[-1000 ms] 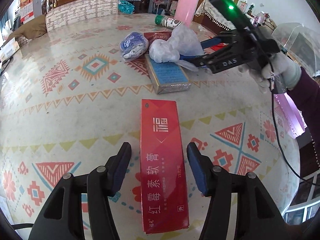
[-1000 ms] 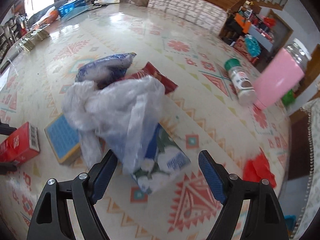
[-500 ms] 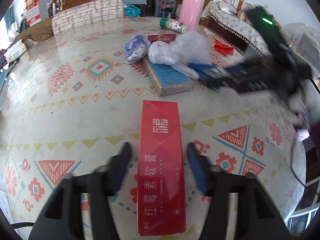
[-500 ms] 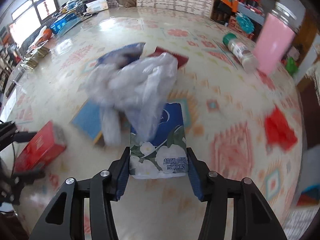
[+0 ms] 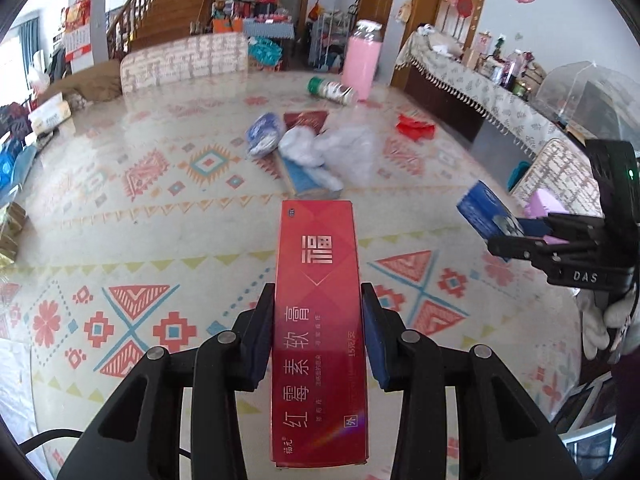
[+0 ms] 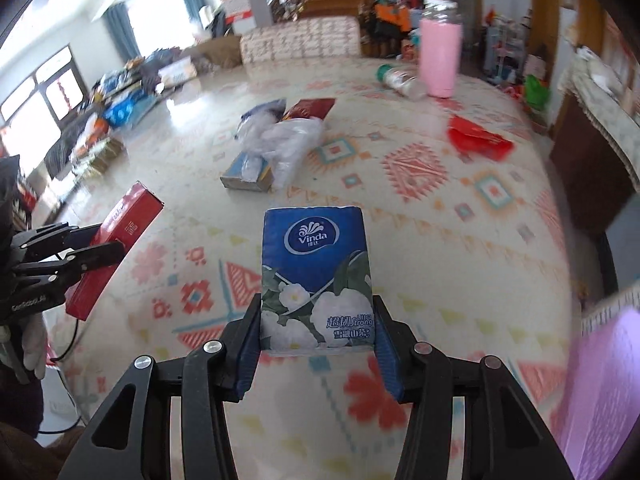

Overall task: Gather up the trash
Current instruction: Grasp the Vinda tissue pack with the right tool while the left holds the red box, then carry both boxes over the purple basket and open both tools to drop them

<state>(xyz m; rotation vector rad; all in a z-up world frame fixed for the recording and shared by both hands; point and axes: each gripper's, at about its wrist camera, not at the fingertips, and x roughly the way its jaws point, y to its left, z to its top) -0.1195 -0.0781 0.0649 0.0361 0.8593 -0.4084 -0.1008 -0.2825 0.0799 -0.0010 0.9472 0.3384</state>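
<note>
My left gripper [image 5: 318,320] is shut on a long red box [image 5: 320,320] and holds it above the patterned table [image 5: 120,216]. My right gripper [image 6: 318,320] is shut on a blue Vinda tissue pack [image 6: 316,276], also lifted. The tissue pack [image 5: 486,216] shows at the right of the left wrist view, and the red box [image 6: 116,240] at the left of the right wrist view. A pile stays mid-table: a clear plastic bag [image 5: 340,148], a blue flat box [image 5: 304,178], a blue wrapper [image 5: 262,134] and a dark red packet [image 5: 306,120].
A red crumpled wrapper [image 5: 414,126] lies to the right of the pile. A green-capped bottle [image 5: 332,90] lies beside a tall pink container [image 5: 360,64] at the far edge. A chair back [image 5: 184,60] stands behind the table. A sideboard [image 5: 472,92] is on the right.
Both grippers closed from open. The left took the red box and lifted it. The right took the tissue pack out from under the plastic bag and drew it back from the pile.
</note>
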